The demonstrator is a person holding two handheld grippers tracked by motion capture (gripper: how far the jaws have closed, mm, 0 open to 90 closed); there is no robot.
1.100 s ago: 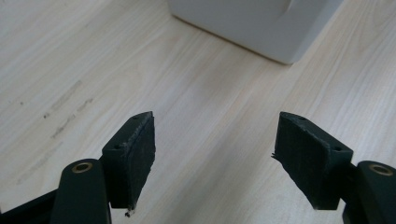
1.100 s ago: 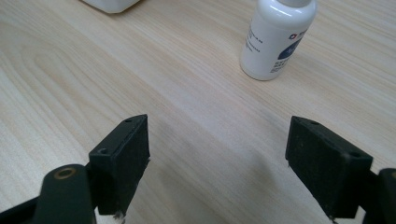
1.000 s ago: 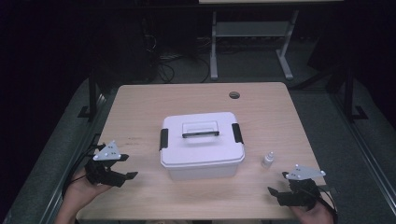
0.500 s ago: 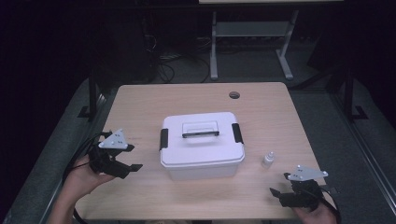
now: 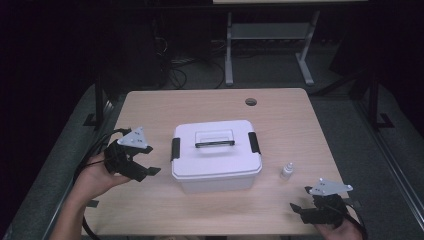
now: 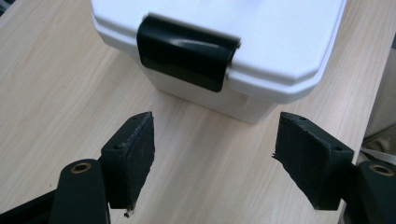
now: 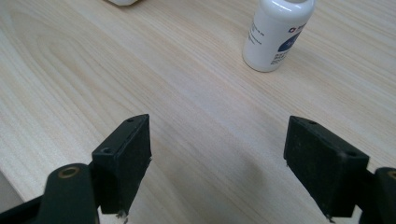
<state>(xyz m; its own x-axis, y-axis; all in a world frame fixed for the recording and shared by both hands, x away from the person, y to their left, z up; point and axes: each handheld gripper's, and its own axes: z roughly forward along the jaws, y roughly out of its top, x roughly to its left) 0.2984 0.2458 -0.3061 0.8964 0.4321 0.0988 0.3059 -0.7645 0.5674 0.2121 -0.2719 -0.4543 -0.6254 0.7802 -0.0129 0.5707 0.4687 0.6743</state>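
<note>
1. Worktop (image 5: 210, 102): pale wood-grain surface lying across the middle of the high view, with a small round dark hole (image 5: 251, 102) sitting near its upper edge, right of centre.
2. White box (image 5: 216, 155): standing at the centre of the high view with its lid on. A clear handle with a dark bar (image 5: 214, 138) is lying flat on the lid, and a black latch (image 5: 175, 148) is sitting on each short side. In the left gripper view the box is occupying the upper part of the frame, one latch (image 6: 187, 58) facing the camera.
3. Small white bottle (image 5: 287, 171): standing upright just right of the box in the high view, apart from it. In the right gripper view it is showing at the upper right (image 7: 277, 35), its printed label turned toward the camera.
4. Left gripper (image 5: 142, 167): being held in a hand at the centre left of the high view, above the worktop, pointing toward the box's near latch. Its fingers (image 6: 133, 156) are standing wide open, gripping nothing and not touching the box.
5. Right gripper (image 5: 302, 205): being held low at the lower right of the high view, near the worktop's front edge and below the bottle. Its fingers (image 7: 123, 161) are standing wide apart with only bare worktop between them.
</note>
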